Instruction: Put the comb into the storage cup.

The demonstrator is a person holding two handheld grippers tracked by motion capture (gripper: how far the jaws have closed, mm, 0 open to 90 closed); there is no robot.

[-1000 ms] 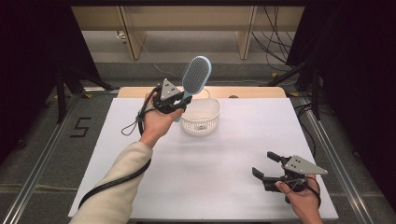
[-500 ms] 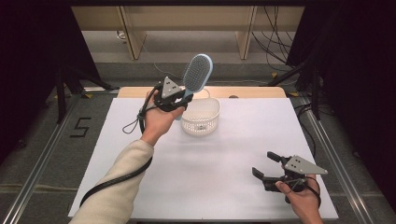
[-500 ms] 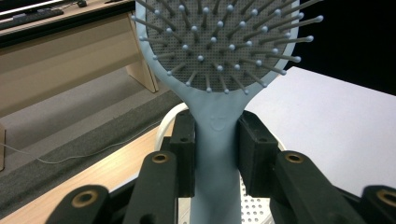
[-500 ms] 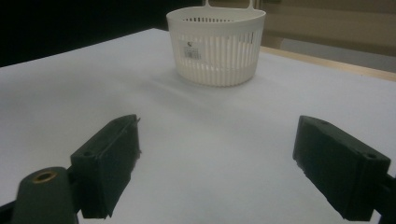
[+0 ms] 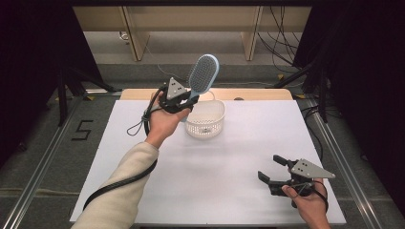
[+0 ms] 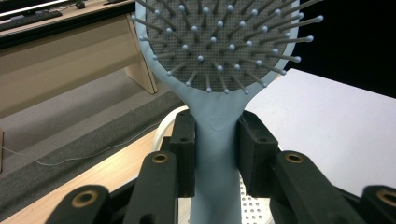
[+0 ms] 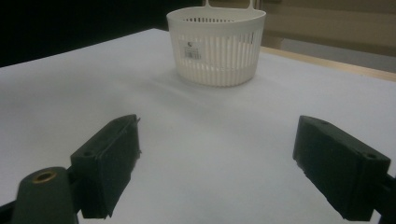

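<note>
The left tongs (image 5: 184, 101) are pinching the handle of a light blue paddle hairbrush (image 5: 202, 73), with both black pads pressed flat on either side of the neck just below the bristle pad, as the left gripper view shows (image 6: 215, 140). The brush stands nearly upright, head up and leaning away from the person, bristles turned toward the tongs' camera. It hangs in the air just beside the near-left rim of the white slotted basket (image 5: 206, 119), which sits on the white table (image 5: 239, 167) towards its far edge.

The step in hand looks like dropping the brush into that basket. To do it well, carry the brush across until the handle end is over the basket's open mouth rather than over its rim, then tip it handle-down so the narrow end enters first. The head seems longer than the basket is deep, so it will probably lean on the rim; lower it until the handle rests inside before easing the grip, or the light basket may tip or slide.

The right tongs (image 5: 277, 172) rest well clear of the basket, near the table's front-right corner, spread wide with nothing between them (image 7: 219, 172). They could steady the basket wall if it shifts.
</note>
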